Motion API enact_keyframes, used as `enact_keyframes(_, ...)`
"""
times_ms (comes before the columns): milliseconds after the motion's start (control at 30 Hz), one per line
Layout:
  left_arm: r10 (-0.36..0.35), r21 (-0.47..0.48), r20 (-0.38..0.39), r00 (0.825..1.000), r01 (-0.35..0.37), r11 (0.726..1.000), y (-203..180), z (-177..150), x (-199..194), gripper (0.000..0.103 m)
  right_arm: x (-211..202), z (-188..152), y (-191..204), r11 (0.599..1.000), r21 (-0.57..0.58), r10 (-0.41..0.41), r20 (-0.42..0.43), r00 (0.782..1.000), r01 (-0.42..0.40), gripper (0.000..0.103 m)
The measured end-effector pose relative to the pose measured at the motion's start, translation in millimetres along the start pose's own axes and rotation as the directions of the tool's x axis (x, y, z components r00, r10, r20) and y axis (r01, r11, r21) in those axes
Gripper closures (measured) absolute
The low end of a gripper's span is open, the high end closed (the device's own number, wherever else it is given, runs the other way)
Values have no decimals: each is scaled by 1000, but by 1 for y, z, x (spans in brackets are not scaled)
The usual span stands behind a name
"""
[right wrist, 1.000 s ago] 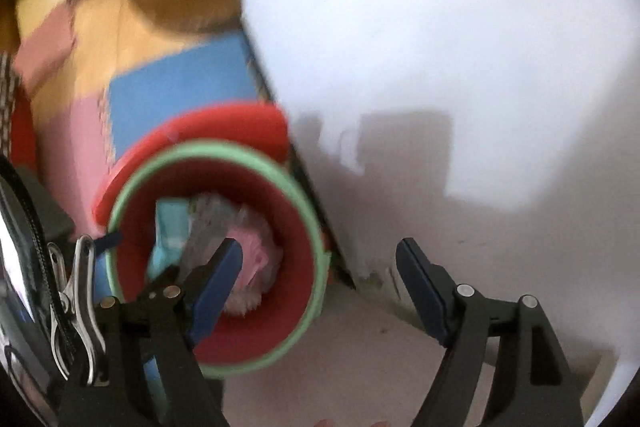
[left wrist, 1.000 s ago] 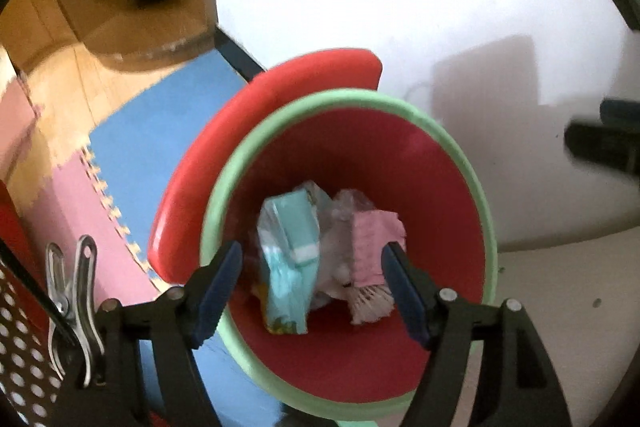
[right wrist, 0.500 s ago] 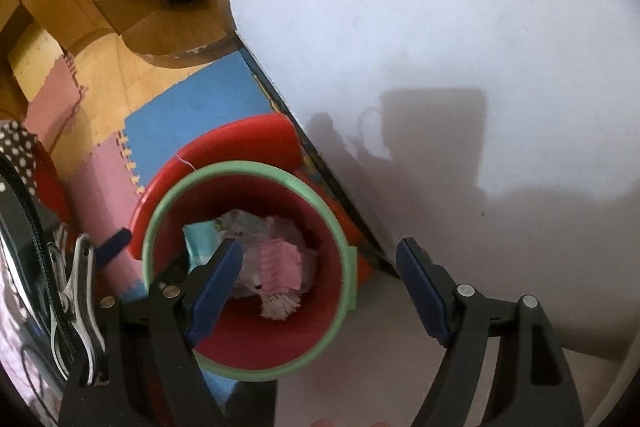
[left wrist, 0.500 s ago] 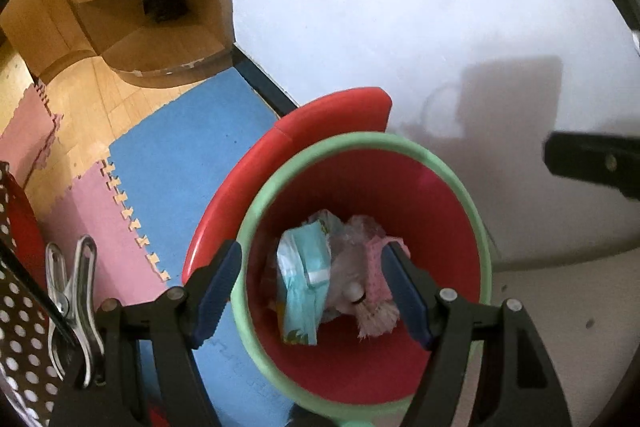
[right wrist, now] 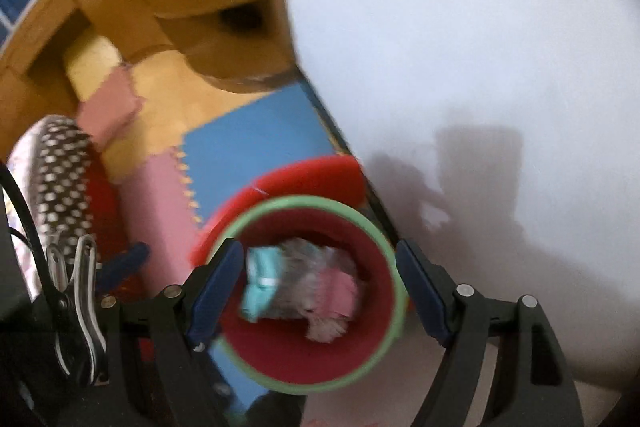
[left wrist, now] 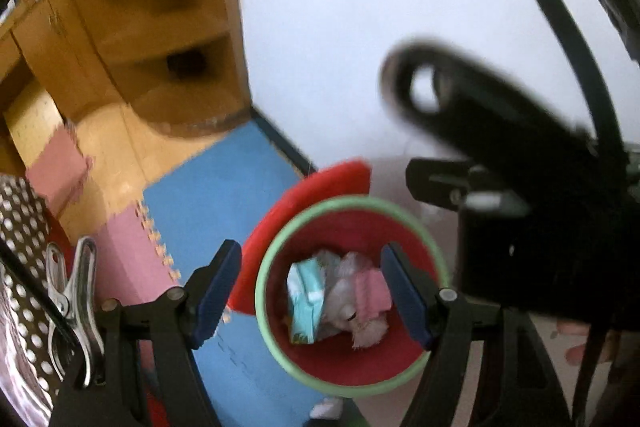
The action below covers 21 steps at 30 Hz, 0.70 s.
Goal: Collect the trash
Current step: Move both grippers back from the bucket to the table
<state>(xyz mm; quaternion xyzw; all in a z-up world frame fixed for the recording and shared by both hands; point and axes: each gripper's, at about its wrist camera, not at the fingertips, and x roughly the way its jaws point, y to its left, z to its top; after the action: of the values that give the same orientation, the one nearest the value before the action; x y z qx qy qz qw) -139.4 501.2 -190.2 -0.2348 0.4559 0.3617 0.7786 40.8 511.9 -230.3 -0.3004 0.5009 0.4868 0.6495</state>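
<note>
A red bin with a green rim (left wrist: 360, 202) stands on the floor by the white wall; it also shows in the right wrist view (right wrist: 304, 205). Inside lie a teal packet (left wrist: 306, 301), crumpled clear plastic and a pink wrapper (left wrist: 372, 293); the same trash shows in the right wrist view (right wrist: 298, 285). My left gripper (left wrist: 314, 293) is open and empty, high above the bin. My right gripper (right wrist: 320, 289) is open and empty, also above the bin. The right gripper's black body (left wrist: 532, 227) fills the right side of the left wrist view.
The bin's red lid (left wrist: 308, 187) stands open behind it. Blue and pink foam mats (left wrist: 208, 195) cover the wooden floor. A wooden corner shelf (left wrist: 168, 39) stands at the back left. A polka-dot cloth (right wrist: 60, 167) is at the left edge.
Both grippers have risen away from the bin, which looks smaller. The right gripper has swung close in front of the left camera. The trash in the bin has not moved.
</note>
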Motion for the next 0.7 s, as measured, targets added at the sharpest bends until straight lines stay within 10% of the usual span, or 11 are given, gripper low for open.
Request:
enact_keyframes(467,-129,228,49,990,115,967,-156,-2,-196,27,-249,-142,-104,972,232,-35,325,945,-44,22)
enact_keyframes(700,-251,281,26,968,234,931,-232,-45,-244,27,-333,-222,-162,922,379,-71,353,933,-73,22)
